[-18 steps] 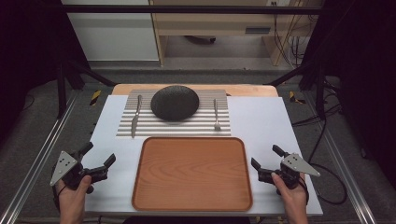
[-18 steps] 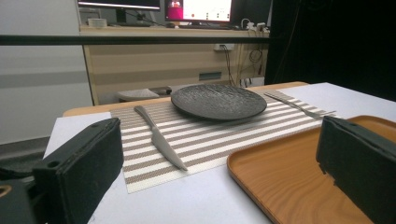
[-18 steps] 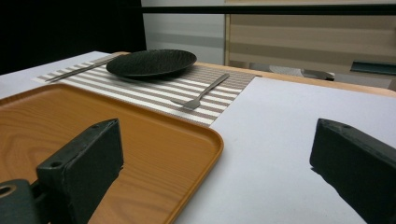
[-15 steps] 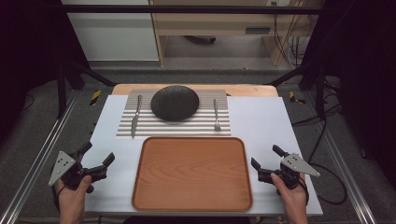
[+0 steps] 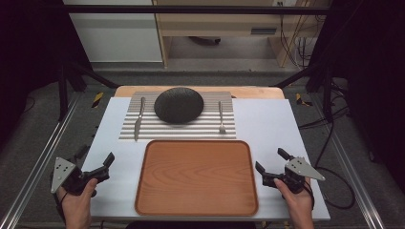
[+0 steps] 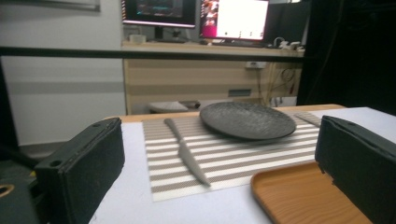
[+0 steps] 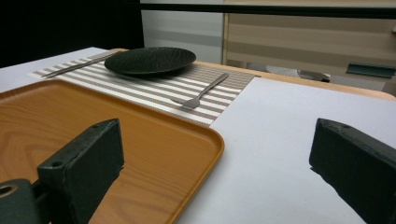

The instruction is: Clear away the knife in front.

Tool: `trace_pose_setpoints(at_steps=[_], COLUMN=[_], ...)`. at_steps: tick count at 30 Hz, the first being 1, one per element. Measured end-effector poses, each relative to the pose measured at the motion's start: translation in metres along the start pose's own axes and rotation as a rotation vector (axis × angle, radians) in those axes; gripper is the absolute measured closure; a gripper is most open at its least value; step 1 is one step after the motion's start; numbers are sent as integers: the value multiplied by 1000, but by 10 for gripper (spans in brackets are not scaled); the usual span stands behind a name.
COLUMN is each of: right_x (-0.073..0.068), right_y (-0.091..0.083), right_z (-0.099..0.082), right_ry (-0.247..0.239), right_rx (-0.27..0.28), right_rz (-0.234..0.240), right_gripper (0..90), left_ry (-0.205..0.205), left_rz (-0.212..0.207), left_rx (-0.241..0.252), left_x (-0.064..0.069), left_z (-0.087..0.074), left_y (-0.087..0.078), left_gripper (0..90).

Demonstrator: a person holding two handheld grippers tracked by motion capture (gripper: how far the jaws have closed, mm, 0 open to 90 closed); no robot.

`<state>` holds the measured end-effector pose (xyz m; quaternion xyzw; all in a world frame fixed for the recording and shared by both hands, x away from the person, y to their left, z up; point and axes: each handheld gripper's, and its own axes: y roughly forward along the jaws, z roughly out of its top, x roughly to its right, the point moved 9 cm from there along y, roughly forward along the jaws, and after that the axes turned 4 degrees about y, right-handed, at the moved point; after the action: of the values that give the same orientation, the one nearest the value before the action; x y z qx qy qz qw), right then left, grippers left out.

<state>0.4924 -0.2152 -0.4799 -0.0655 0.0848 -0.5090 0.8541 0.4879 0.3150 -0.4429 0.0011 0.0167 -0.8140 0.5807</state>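
While empty, each hand-held gripper (image 5: 101, 168) (image 5: 272, 166) gapes wide.

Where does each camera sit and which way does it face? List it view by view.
High view: above the near edge, looking forward and down on the wooden tray; both hands and tongs show.
Left gripper view: low at the table's left, facing the knife and the black plate between its open jaws.
Right gripper view: low at the right, facing the fork.
Both gripper views share plate and tray.
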Motion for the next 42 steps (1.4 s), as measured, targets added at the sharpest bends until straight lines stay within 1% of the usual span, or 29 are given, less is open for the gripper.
trace_pose_setpoints(at_steps=[3,4,6,8,10,11,12,14,17,19,21,24,26,28,29,32,33,34,36,39,42], right_x=[2,3,2,1,-2,-3,-4,-6,-6,-4,-3,-2,-2,-3,-3,-3,-3,-3,-3,-3,-3], right_y=[-3,-4,-3,0,4,4,5,6,7,6,6,5,6,6,6,7,7,7,7,7,7], right_z=[5,5,4,2,0,0,0,0,1,1,2,2,3,3,3,3,3,3,3,2,2], right_ry=[24,28,32,33,23,24,20,19,18,17,27,38,43,40,46,46,45,48,50,52,51], right_rx=[26,27,22,8,-5,-8,-12,-13,-18,-18,-11,-9,-9,-9,-9,-16,-16,-16,-17,-20,-23], right_rz=[-5,-5,-7,-6,-1,-1,-4,-3,-14,-19,-20,-25,-29,-35,-37,-40,-40,-41,-42,-41,-39], right_gripper=[34,34,37,37,37,37,37,38,44,47,48,48,50,56,56,56,56,56,56,56,56], left_ry=[-7,-12,-31,-46,-15,-15,11,24,67,76,80,105,116,119,122,135,145,146,126,134,82], left_rz=[22,21,40,31,30,30,18,-2,-33,-57,-79,-100,-108,-114,-116,-119,-115,-118,-125,-116,-109], left_rx=[-6,-22,-64,-79,-102,-102,-123,-147,-190,-206,-215,-233,-238,-248,-251,-265,-271,-277,-293,-311,-315], left_x=[-2,-2,-4,-3,0,0,4,11,22,29,34,41,44,45,46,45,44,44,43,38,32], left_z=[0,-3,-9,-11,-10,-10,-10,-11,-15,-17,-18,-16,-13,-10,-8,-5,-3,-3,-3,-3,-2], left_y=[1,4,10,18,25,25,34,45,61,72,80,96,104,112,117,128,132,136,142,153,162], left_gripper=[15,20,31,32,32,32,33,34,38,39,40,44,49,52,54,59,60,61,61,61,64])
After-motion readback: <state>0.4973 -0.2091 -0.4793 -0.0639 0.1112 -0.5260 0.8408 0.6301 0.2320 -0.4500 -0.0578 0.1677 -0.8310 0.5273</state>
